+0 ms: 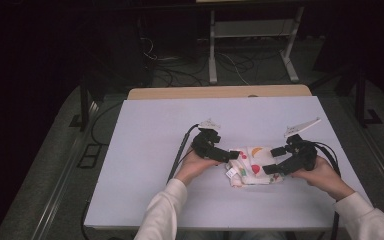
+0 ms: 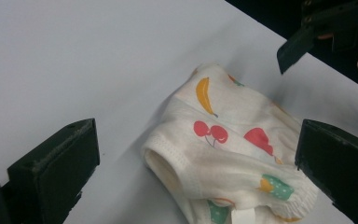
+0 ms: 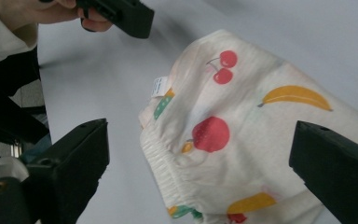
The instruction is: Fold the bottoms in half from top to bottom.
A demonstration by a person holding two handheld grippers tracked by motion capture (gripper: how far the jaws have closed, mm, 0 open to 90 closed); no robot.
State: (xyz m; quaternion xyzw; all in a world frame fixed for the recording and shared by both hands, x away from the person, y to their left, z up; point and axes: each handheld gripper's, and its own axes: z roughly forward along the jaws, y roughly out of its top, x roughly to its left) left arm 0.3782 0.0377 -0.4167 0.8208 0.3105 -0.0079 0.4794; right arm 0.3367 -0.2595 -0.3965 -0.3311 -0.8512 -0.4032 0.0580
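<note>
Both grippers, left point(image 1: 228, 155) and right point(image 1: 274, 161), jaws apart, flank folded garment point(image 1: 253, 166) (fruit print) on table point(image 1: 145, 150).

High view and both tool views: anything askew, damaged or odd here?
Nothing stands out. The fruit-print garment lies loosely folded on the white table, intact and unstained. The left tool and right tool are open on either side of it.

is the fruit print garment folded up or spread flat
Folded. The fruit print garment lies as a compact, layered bundle on the table, its elastic waistband doubled at one edge. Both grippers sit open beside it.
</note>
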